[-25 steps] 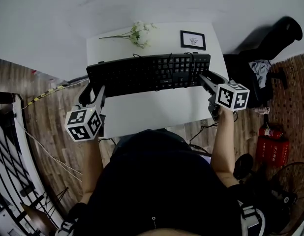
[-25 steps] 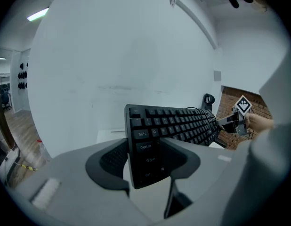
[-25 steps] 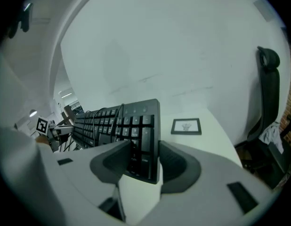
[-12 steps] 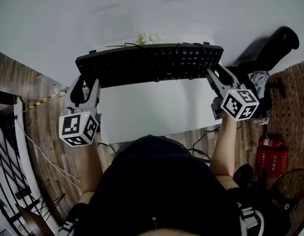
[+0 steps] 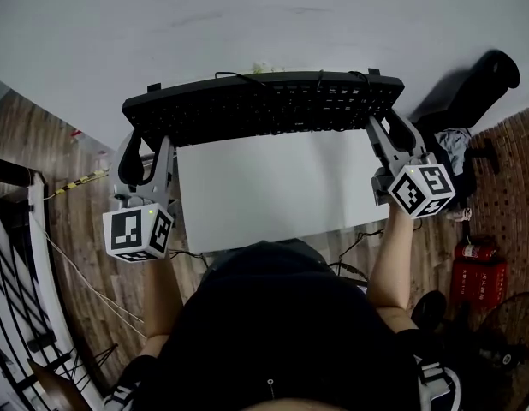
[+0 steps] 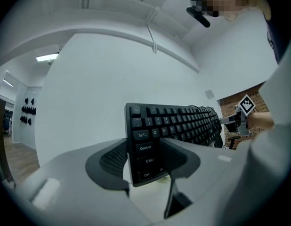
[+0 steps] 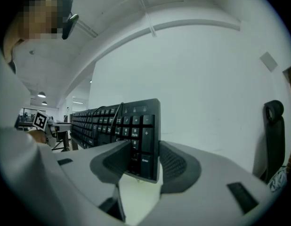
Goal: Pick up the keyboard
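Note:
A black keyboard [image 5: 264,105] hangs level in the air above the white table [image 5: 273,195], carried by its two short ends. My left gripper [image 5: 147,146] is shut on its left end, and my right gripper [image 5: 388,132] is shut on its right end. In the left gripper view the keyboard [image 6: 176,124] stands on edge between the ribbed pads, keys facing right, and my left gripper [image 6: 145,157] clamps the Ctrl and Shift corner. In the right gripper view the keyboard [image 7: 112,124] runs away to the left, and my right gripper [image 7: 144,157] presses on the number-pad end.
A sprig of white flowers [image 5: 263,68] peeks over the keyboard's far edge. A black chair [image 5: 478,75] stands right of the table, with a red fire extinguisher [image 5: 474,251] and a fan [image 5: 504,332] on the wood floor. Metal racks [image 5: 12,255] line the left.
Both grippers have risen together with the keyboard between them. It has moved up the head view and now covers the picture frame and most of the flowers.

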Motion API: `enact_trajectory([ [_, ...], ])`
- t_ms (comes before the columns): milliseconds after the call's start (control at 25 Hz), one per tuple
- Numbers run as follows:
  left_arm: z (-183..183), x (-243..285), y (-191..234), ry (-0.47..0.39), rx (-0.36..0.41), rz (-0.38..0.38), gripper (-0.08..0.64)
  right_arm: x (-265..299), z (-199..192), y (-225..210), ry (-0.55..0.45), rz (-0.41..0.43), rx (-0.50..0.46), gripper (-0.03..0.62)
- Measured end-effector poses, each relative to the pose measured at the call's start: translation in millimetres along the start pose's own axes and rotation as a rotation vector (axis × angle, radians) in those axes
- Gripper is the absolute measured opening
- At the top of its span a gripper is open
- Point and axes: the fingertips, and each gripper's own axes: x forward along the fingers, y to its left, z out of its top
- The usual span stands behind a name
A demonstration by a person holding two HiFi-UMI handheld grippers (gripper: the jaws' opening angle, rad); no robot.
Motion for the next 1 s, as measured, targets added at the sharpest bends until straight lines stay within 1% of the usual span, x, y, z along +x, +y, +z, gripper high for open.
enact_trajectory([
  [160,-6,-11,1,-0.027,0.001,-0.003,0.218,-11,-5,11,-0.036,-0.014,-0.017,0.192],
  [360,-12,-5,-11,-0.042,0.003,-0.015,0.218,-20,-14,0,-0.056,-0.034,-0.018,0.191],
  [680,-5,-10,-15,-0.067,0.005,-0.035,0.218,-36,-6,4,-0.082,-0.061,-0.035,0.191],
  [840,-3,-8,-19,-0.072,0.021,-0.050,0.218,-40,-6,2,-0.082,-0.076,-0.034,0.192],
  [1000,-3,-6,-18,-0.085,-0.009,-0.058,0.218,-43,-5,4,-0.070,-0.096,-0.037,0.192],
])
